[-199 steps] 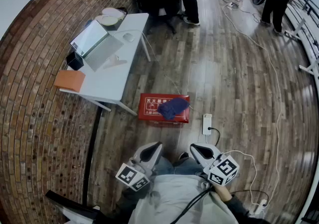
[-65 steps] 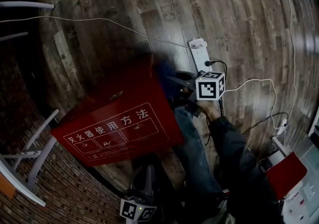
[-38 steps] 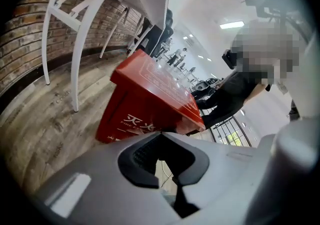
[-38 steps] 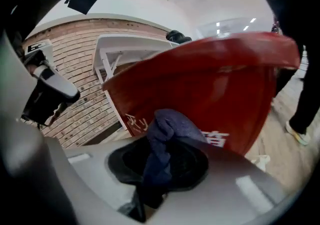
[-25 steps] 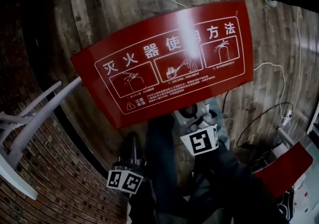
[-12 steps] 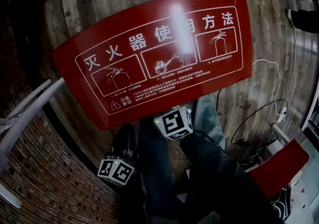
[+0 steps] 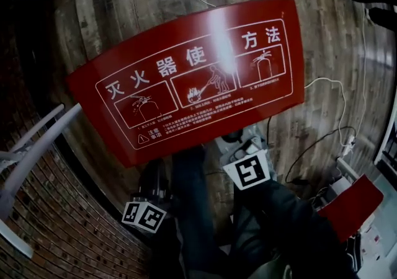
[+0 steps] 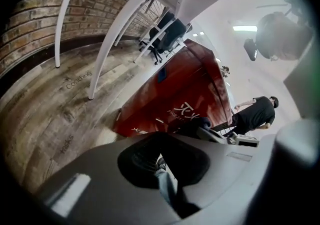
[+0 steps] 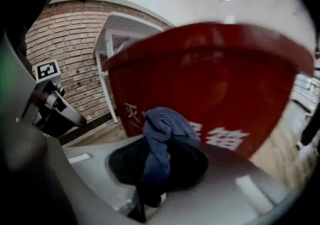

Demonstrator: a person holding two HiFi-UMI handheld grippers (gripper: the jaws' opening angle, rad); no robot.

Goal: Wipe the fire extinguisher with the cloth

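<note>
right hand-held gripper [image 9: 150, 179]: clamped on blue cloth [image 9: 162, 131] (bunched upward) | cloth: before red fire extinguisher box [image 7: 186, 85] | left hand-held gripper [image 8: 162, 161]: jaws together, empty

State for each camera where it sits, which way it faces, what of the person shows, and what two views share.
Head view: on the person's head, facing steeply down at the red extinguisher box; left gripper, right gripper and legs show.
Left gripper view: on that gripper, looking low across the floor at the box; own jaws show.
Right gripper view: on that gripper, facing the box close up; own jaws pinch the blue cloth.
Shared: all see the box.
</note>
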